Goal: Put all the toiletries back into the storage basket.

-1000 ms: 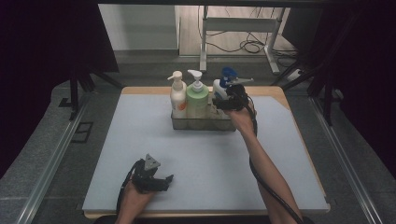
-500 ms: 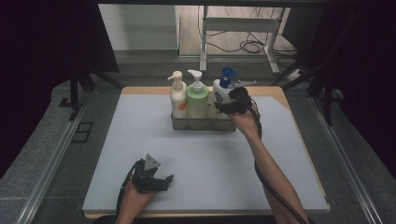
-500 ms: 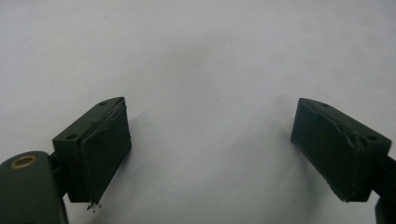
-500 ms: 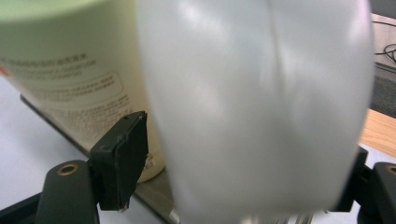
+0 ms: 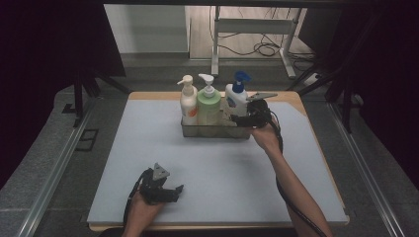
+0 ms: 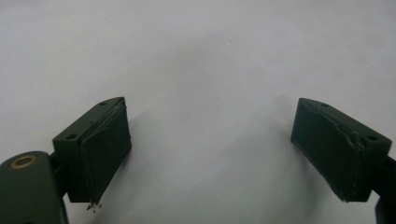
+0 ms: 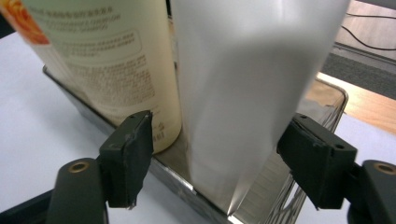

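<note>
The right gripper (image 7: 215,158) has just been narrowing around the white pump bottle (image 7: 243,93), which stands between its fingers (image 7: 128,154) untouched, at twelve o'clock. Its blue-capped body stands upright in the metal caddy (image 5: 215,132). The left gripper (image 6: 210,154) gapes wide over bare table (image 6: 196,56).

The high view looks forward and down from above the person's side. The left gripper view faces the mat (image 6: 196,56) closely between its jaws. The right gripper view sits very near the white bottle (image 7: 247,93), which the high view shares (image 5: 236,101).

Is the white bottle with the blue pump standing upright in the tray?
Upright: the white bottle stands in the metal tray, blue pump on top, beside two other bottles.
</note>
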`<state>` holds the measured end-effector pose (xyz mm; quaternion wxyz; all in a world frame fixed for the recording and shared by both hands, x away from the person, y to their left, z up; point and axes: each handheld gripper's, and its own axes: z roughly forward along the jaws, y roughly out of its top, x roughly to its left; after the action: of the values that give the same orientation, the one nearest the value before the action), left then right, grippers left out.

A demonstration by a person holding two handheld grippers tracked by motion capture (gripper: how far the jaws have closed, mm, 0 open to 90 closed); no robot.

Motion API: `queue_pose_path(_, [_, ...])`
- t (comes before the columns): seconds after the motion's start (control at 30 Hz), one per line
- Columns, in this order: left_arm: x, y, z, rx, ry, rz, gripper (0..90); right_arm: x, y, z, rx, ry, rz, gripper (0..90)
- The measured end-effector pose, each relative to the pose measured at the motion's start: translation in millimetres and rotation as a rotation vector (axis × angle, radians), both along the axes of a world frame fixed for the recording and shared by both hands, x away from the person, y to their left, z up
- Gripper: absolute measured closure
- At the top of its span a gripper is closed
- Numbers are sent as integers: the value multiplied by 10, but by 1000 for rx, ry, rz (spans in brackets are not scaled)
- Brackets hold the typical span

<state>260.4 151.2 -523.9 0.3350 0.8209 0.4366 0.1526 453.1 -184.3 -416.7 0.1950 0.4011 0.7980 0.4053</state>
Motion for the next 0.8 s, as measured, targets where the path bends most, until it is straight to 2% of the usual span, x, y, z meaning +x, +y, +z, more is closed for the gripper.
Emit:
queue_pose_path(0.43, [-1, -1, 1, 2, 0, 0, 116, -88, -176, -78, -6, 35, 13, 364])
queue_pose_path(0.8, [0, -1, 1, 2, -1, 0, 117, -55, -363, -142, -13, 68, -20, 432])
